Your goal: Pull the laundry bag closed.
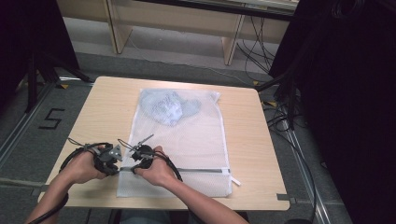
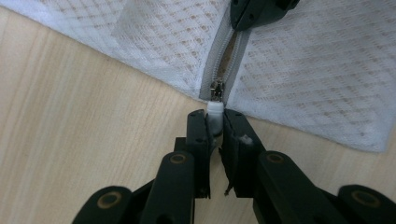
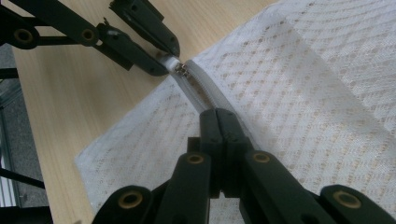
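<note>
Left gripper: jaws nearly together, pads pinched on the white zipper pull tab at the end of the grey zipper. Tab held just off the corner edge of the white mesh laundry bag, over bare wood of the table; metal slider right above the tab, at the very start of the zipper track. Seen from the right gripper view, the same gripper reaching in from the upper left, tab clamped between its tips, slider beside them.

Right gripper: jaws fully closed, tips pressed together on the zipper tape a little way along from the slider, bag fabric spreading to either side. Tip of this gripper visible at the top of the left gripper view, sitting on the zipper line.

From the high view: left gripper and right gripper close together, almost touching, at the near left corner of the bag, each wrapped in a hand; forearms entering from the bottom edge. Zipper running as a grey strip across the near end of the bag. Bag lying flat, lengthwise away from the person, near the middle of the light wooden table. Pale blue bundle of cloth inside the bag at its far end, well apart from the grippers. Beyond the table: grey floor, wooden furniture legs, dark stands and trailing cables at the sides.
</note>
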Demonstrator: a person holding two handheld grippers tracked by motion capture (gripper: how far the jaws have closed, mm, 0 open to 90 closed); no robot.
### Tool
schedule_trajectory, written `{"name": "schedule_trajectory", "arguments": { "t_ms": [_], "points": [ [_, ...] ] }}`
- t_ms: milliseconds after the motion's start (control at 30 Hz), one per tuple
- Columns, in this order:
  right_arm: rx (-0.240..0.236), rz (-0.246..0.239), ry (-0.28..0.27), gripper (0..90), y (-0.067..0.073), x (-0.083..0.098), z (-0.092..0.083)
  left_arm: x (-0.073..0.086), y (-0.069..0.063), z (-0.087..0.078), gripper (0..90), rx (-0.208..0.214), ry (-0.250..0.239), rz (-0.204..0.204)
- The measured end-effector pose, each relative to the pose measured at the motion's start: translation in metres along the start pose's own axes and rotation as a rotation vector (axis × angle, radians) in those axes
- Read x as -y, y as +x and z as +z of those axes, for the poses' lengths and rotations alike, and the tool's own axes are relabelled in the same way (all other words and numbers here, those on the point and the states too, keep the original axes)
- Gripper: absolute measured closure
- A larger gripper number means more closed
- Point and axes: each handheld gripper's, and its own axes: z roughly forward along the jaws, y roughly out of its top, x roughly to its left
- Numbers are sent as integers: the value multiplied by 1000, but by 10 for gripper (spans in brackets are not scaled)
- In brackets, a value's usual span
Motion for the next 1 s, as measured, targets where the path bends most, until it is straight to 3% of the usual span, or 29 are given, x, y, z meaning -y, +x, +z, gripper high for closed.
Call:
{"name": "schedule_trajectory", "arguments": {
  "t_ms": [33, 133, 233, 300, 333, 433, 567, 633, 733, 800, 833, 1000],
  "points": [
    [3, 3, 1, 900, 0, 0, 0, 1, 1, -2, 896, 8, -15, -8],
    [0, 5, -1, 900, 0, 0, 0, 1, 0, 1, 895, 9, 6, 10],
    [-2, 4, -1, 900, 0, 0, 0, 1, -1, 2, 887, 5, -3, 18],
    [-1, 1, -1, 900, 0, 0, 0, 1, -1, 0, 845, -13, -5, 34],
    [0, 3, 0, 900, 0, 0, 0, 1, -2, -1, 822, -21, -2, 13],
    [2, 0, 1, 900, 0, 0, 0, -1, -2, -1, 768, -54, 44, 26],
    [-6, 18, 4, 900, 1, 0, 0, -6, -3, 2, 705, -40, 92, 67],
    [0, 0, 0, 900, 0, 0, 0, -8, -3, 3, 707, -38, 101, 69],
    [1, 1, 1, 900, 0, 0, 0, -10, -2, 4, 712, -44, 102, 76],
    [-2, 3, -1, 900, 0, 0, 0, -11, -4, 4, 722, -20, 107, 41],
    [-1, 5, -2, 900, 0, 0, 0, -13, -3, 5, 728, -20, 108, 60],
    [-9, 20, -1, 900, 0, 0, 1, -13, -3, 6, 766, 2, 89, 61]
  ]
}}
